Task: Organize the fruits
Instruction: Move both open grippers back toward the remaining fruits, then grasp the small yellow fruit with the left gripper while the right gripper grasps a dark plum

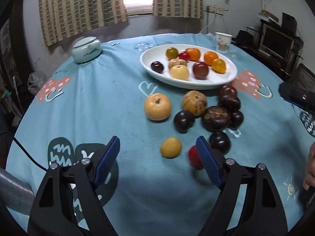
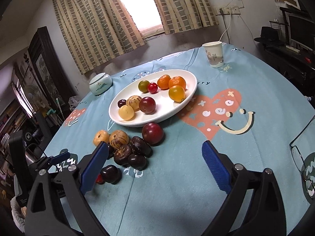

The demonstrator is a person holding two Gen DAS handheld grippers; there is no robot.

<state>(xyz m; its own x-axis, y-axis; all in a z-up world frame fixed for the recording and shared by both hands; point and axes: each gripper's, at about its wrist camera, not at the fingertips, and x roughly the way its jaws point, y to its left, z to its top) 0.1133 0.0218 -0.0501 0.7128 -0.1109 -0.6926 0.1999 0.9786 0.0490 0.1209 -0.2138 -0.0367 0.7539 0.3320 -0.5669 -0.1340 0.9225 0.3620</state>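
Blue cloth (image 1: 118, 98) covers the desk. Left tool (image 1: 157, 158) and right tool (image 2: 155, 163) both gape, gripping nothing. Loose fruits (image 1: 215, 118) lie just past them on the cloth; beyond sits the plate (image 2: 177, 110) holding more fruit, then a cup (image 2: 213, 54).

A small red fruit (image 1: 194, 157) sits blurred, half-hidden behind the left tongs (image 1: 157, 157).

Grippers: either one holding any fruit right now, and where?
Nothing held. Left gripper and right gripper are both open, fingers bare above the tablecloth.
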